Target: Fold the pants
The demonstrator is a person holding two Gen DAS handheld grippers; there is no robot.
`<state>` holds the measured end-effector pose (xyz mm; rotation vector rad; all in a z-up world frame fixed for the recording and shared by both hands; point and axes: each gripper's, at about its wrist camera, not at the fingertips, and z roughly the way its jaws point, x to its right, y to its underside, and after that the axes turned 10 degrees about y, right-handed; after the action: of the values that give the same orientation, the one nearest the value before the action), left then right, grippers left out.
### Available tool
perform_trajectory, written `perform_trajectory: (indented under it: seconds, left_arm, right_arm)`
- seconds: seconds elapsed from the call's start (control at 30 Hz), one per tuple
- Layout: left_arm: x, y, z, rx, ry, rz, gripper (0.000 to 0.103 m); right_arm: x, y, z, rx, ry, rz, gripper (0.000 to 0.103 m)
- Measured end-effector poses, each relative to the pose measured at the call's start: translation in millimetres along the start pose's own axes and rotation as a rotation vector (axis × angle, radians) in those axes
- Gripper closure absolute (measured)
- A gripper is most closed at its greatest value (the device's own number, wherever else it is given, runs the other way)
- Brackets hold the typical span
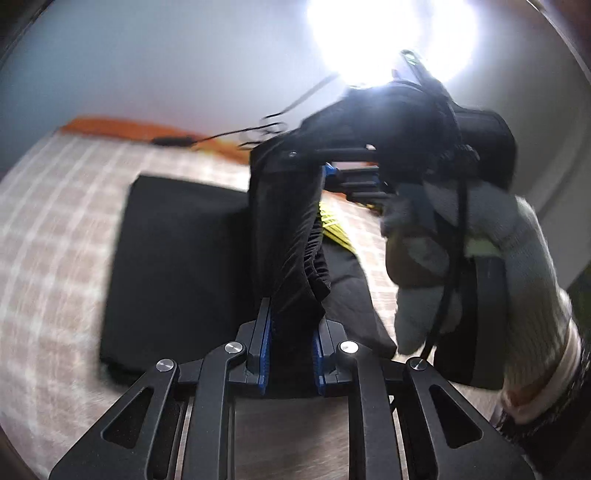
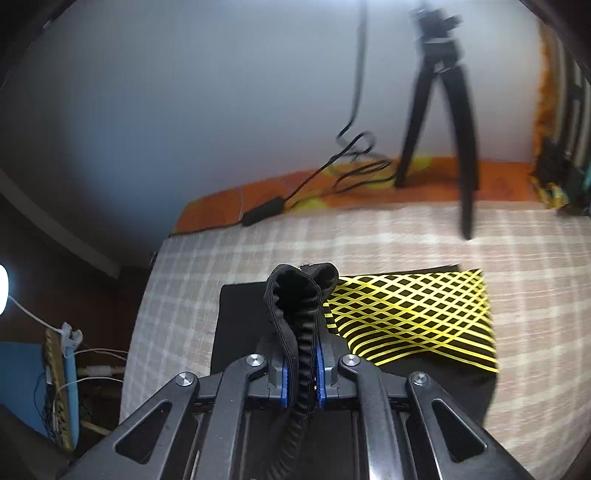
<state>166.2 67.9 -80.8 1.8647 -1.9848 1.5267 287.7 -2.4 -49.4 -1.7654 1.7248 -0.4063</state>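
Note:
The black pants (image 1: 173, 266) lie partly flat on a plaid-covered bed (image 1: 55, 206). My left gripper (image 1: 291, 332) is shut on a raised fold of the black fabric. The right gripper (image 1: 328, 173) appears ahead in the left wrist view, held by a gloved hand (image 1: 480, 258), gripping the same lifted fabric. In the right wrist view my right gripper (image 2: 300, 369) is shut on the gathered elastic waistband (image 2: 299, 295), which stands up in a loop. The pants' yellow lattice-patterned part (image 2: 413, 314) lies flat to the right.
A black tripod (image 2: 443, 110) stands at the far side of the bed (image 2: 221, 258) by an orange sheet (image 2: 295, 184) with a black cable and adapter (image 2: 262, 212). The bed's left edge drops to a floor with wires (image 2: 74, 369). A bright lamp (image 1: 388, 29) glares overhead.

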Motion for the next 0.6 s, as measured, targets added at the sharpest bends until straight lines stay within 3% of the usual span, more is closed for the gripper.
perform_trajectory:
  seconds: [0.23,0.3,0.33,0.37,0.4,0.5,0.53,0.6]
  left_arm:
    - [-28.6,2.7,1.8,-0.012,-0.040,-0.067,0.087]
    - [-30.3,4.4,-1.5,-0.013,-0.043,-0.086,0.087]
    - [-32.0,5.0,-1.8,-0.014,-0.046,-0.091,0.087]
    - [-33.6,6.3,-3.0,-0.015,-0.047,-0.095,0.086]
    - [-35.7,6.7,-2.2,-0.016,-0.047,-0.105,0.086]
    - [-43.5,13.1,-5.7,-0.020,-0.051,-0.131,0.087]
    - [-46.5,14.5,-6.4,-0.022,-0.051,-0.142,0.087]
    - [-50.3,18.6,-11.8,-0.018,-0.053,-0.155,0.087]
  right_arm:
    - [-29.0,2.8,32.7,-0.043,-0.015,-0.027,0.094]
    - [-36.8,3.8,38.3,-0.048,-0.034,-0.056,0.090]
    - [-40.3,4.3,39.1,-0.053,-0.038,-0.070,0.085]
    - [-42.8,4.3,37.7,-0.057,-0.056,-0.085,0.070]
    - [-44.3,4.4,34.0,-0.047,-0.096,-0.091,0.063]
    - [-37.7,3.8,9.5,0.003,-0.167,-0.109,0.054]
    - [-32.0,4.9,-2.6,0.026,-0.176,-0.118,0.047]
    - [-14.7,12.3,-28.2,0.075,-0.171,-0.141,0.045]
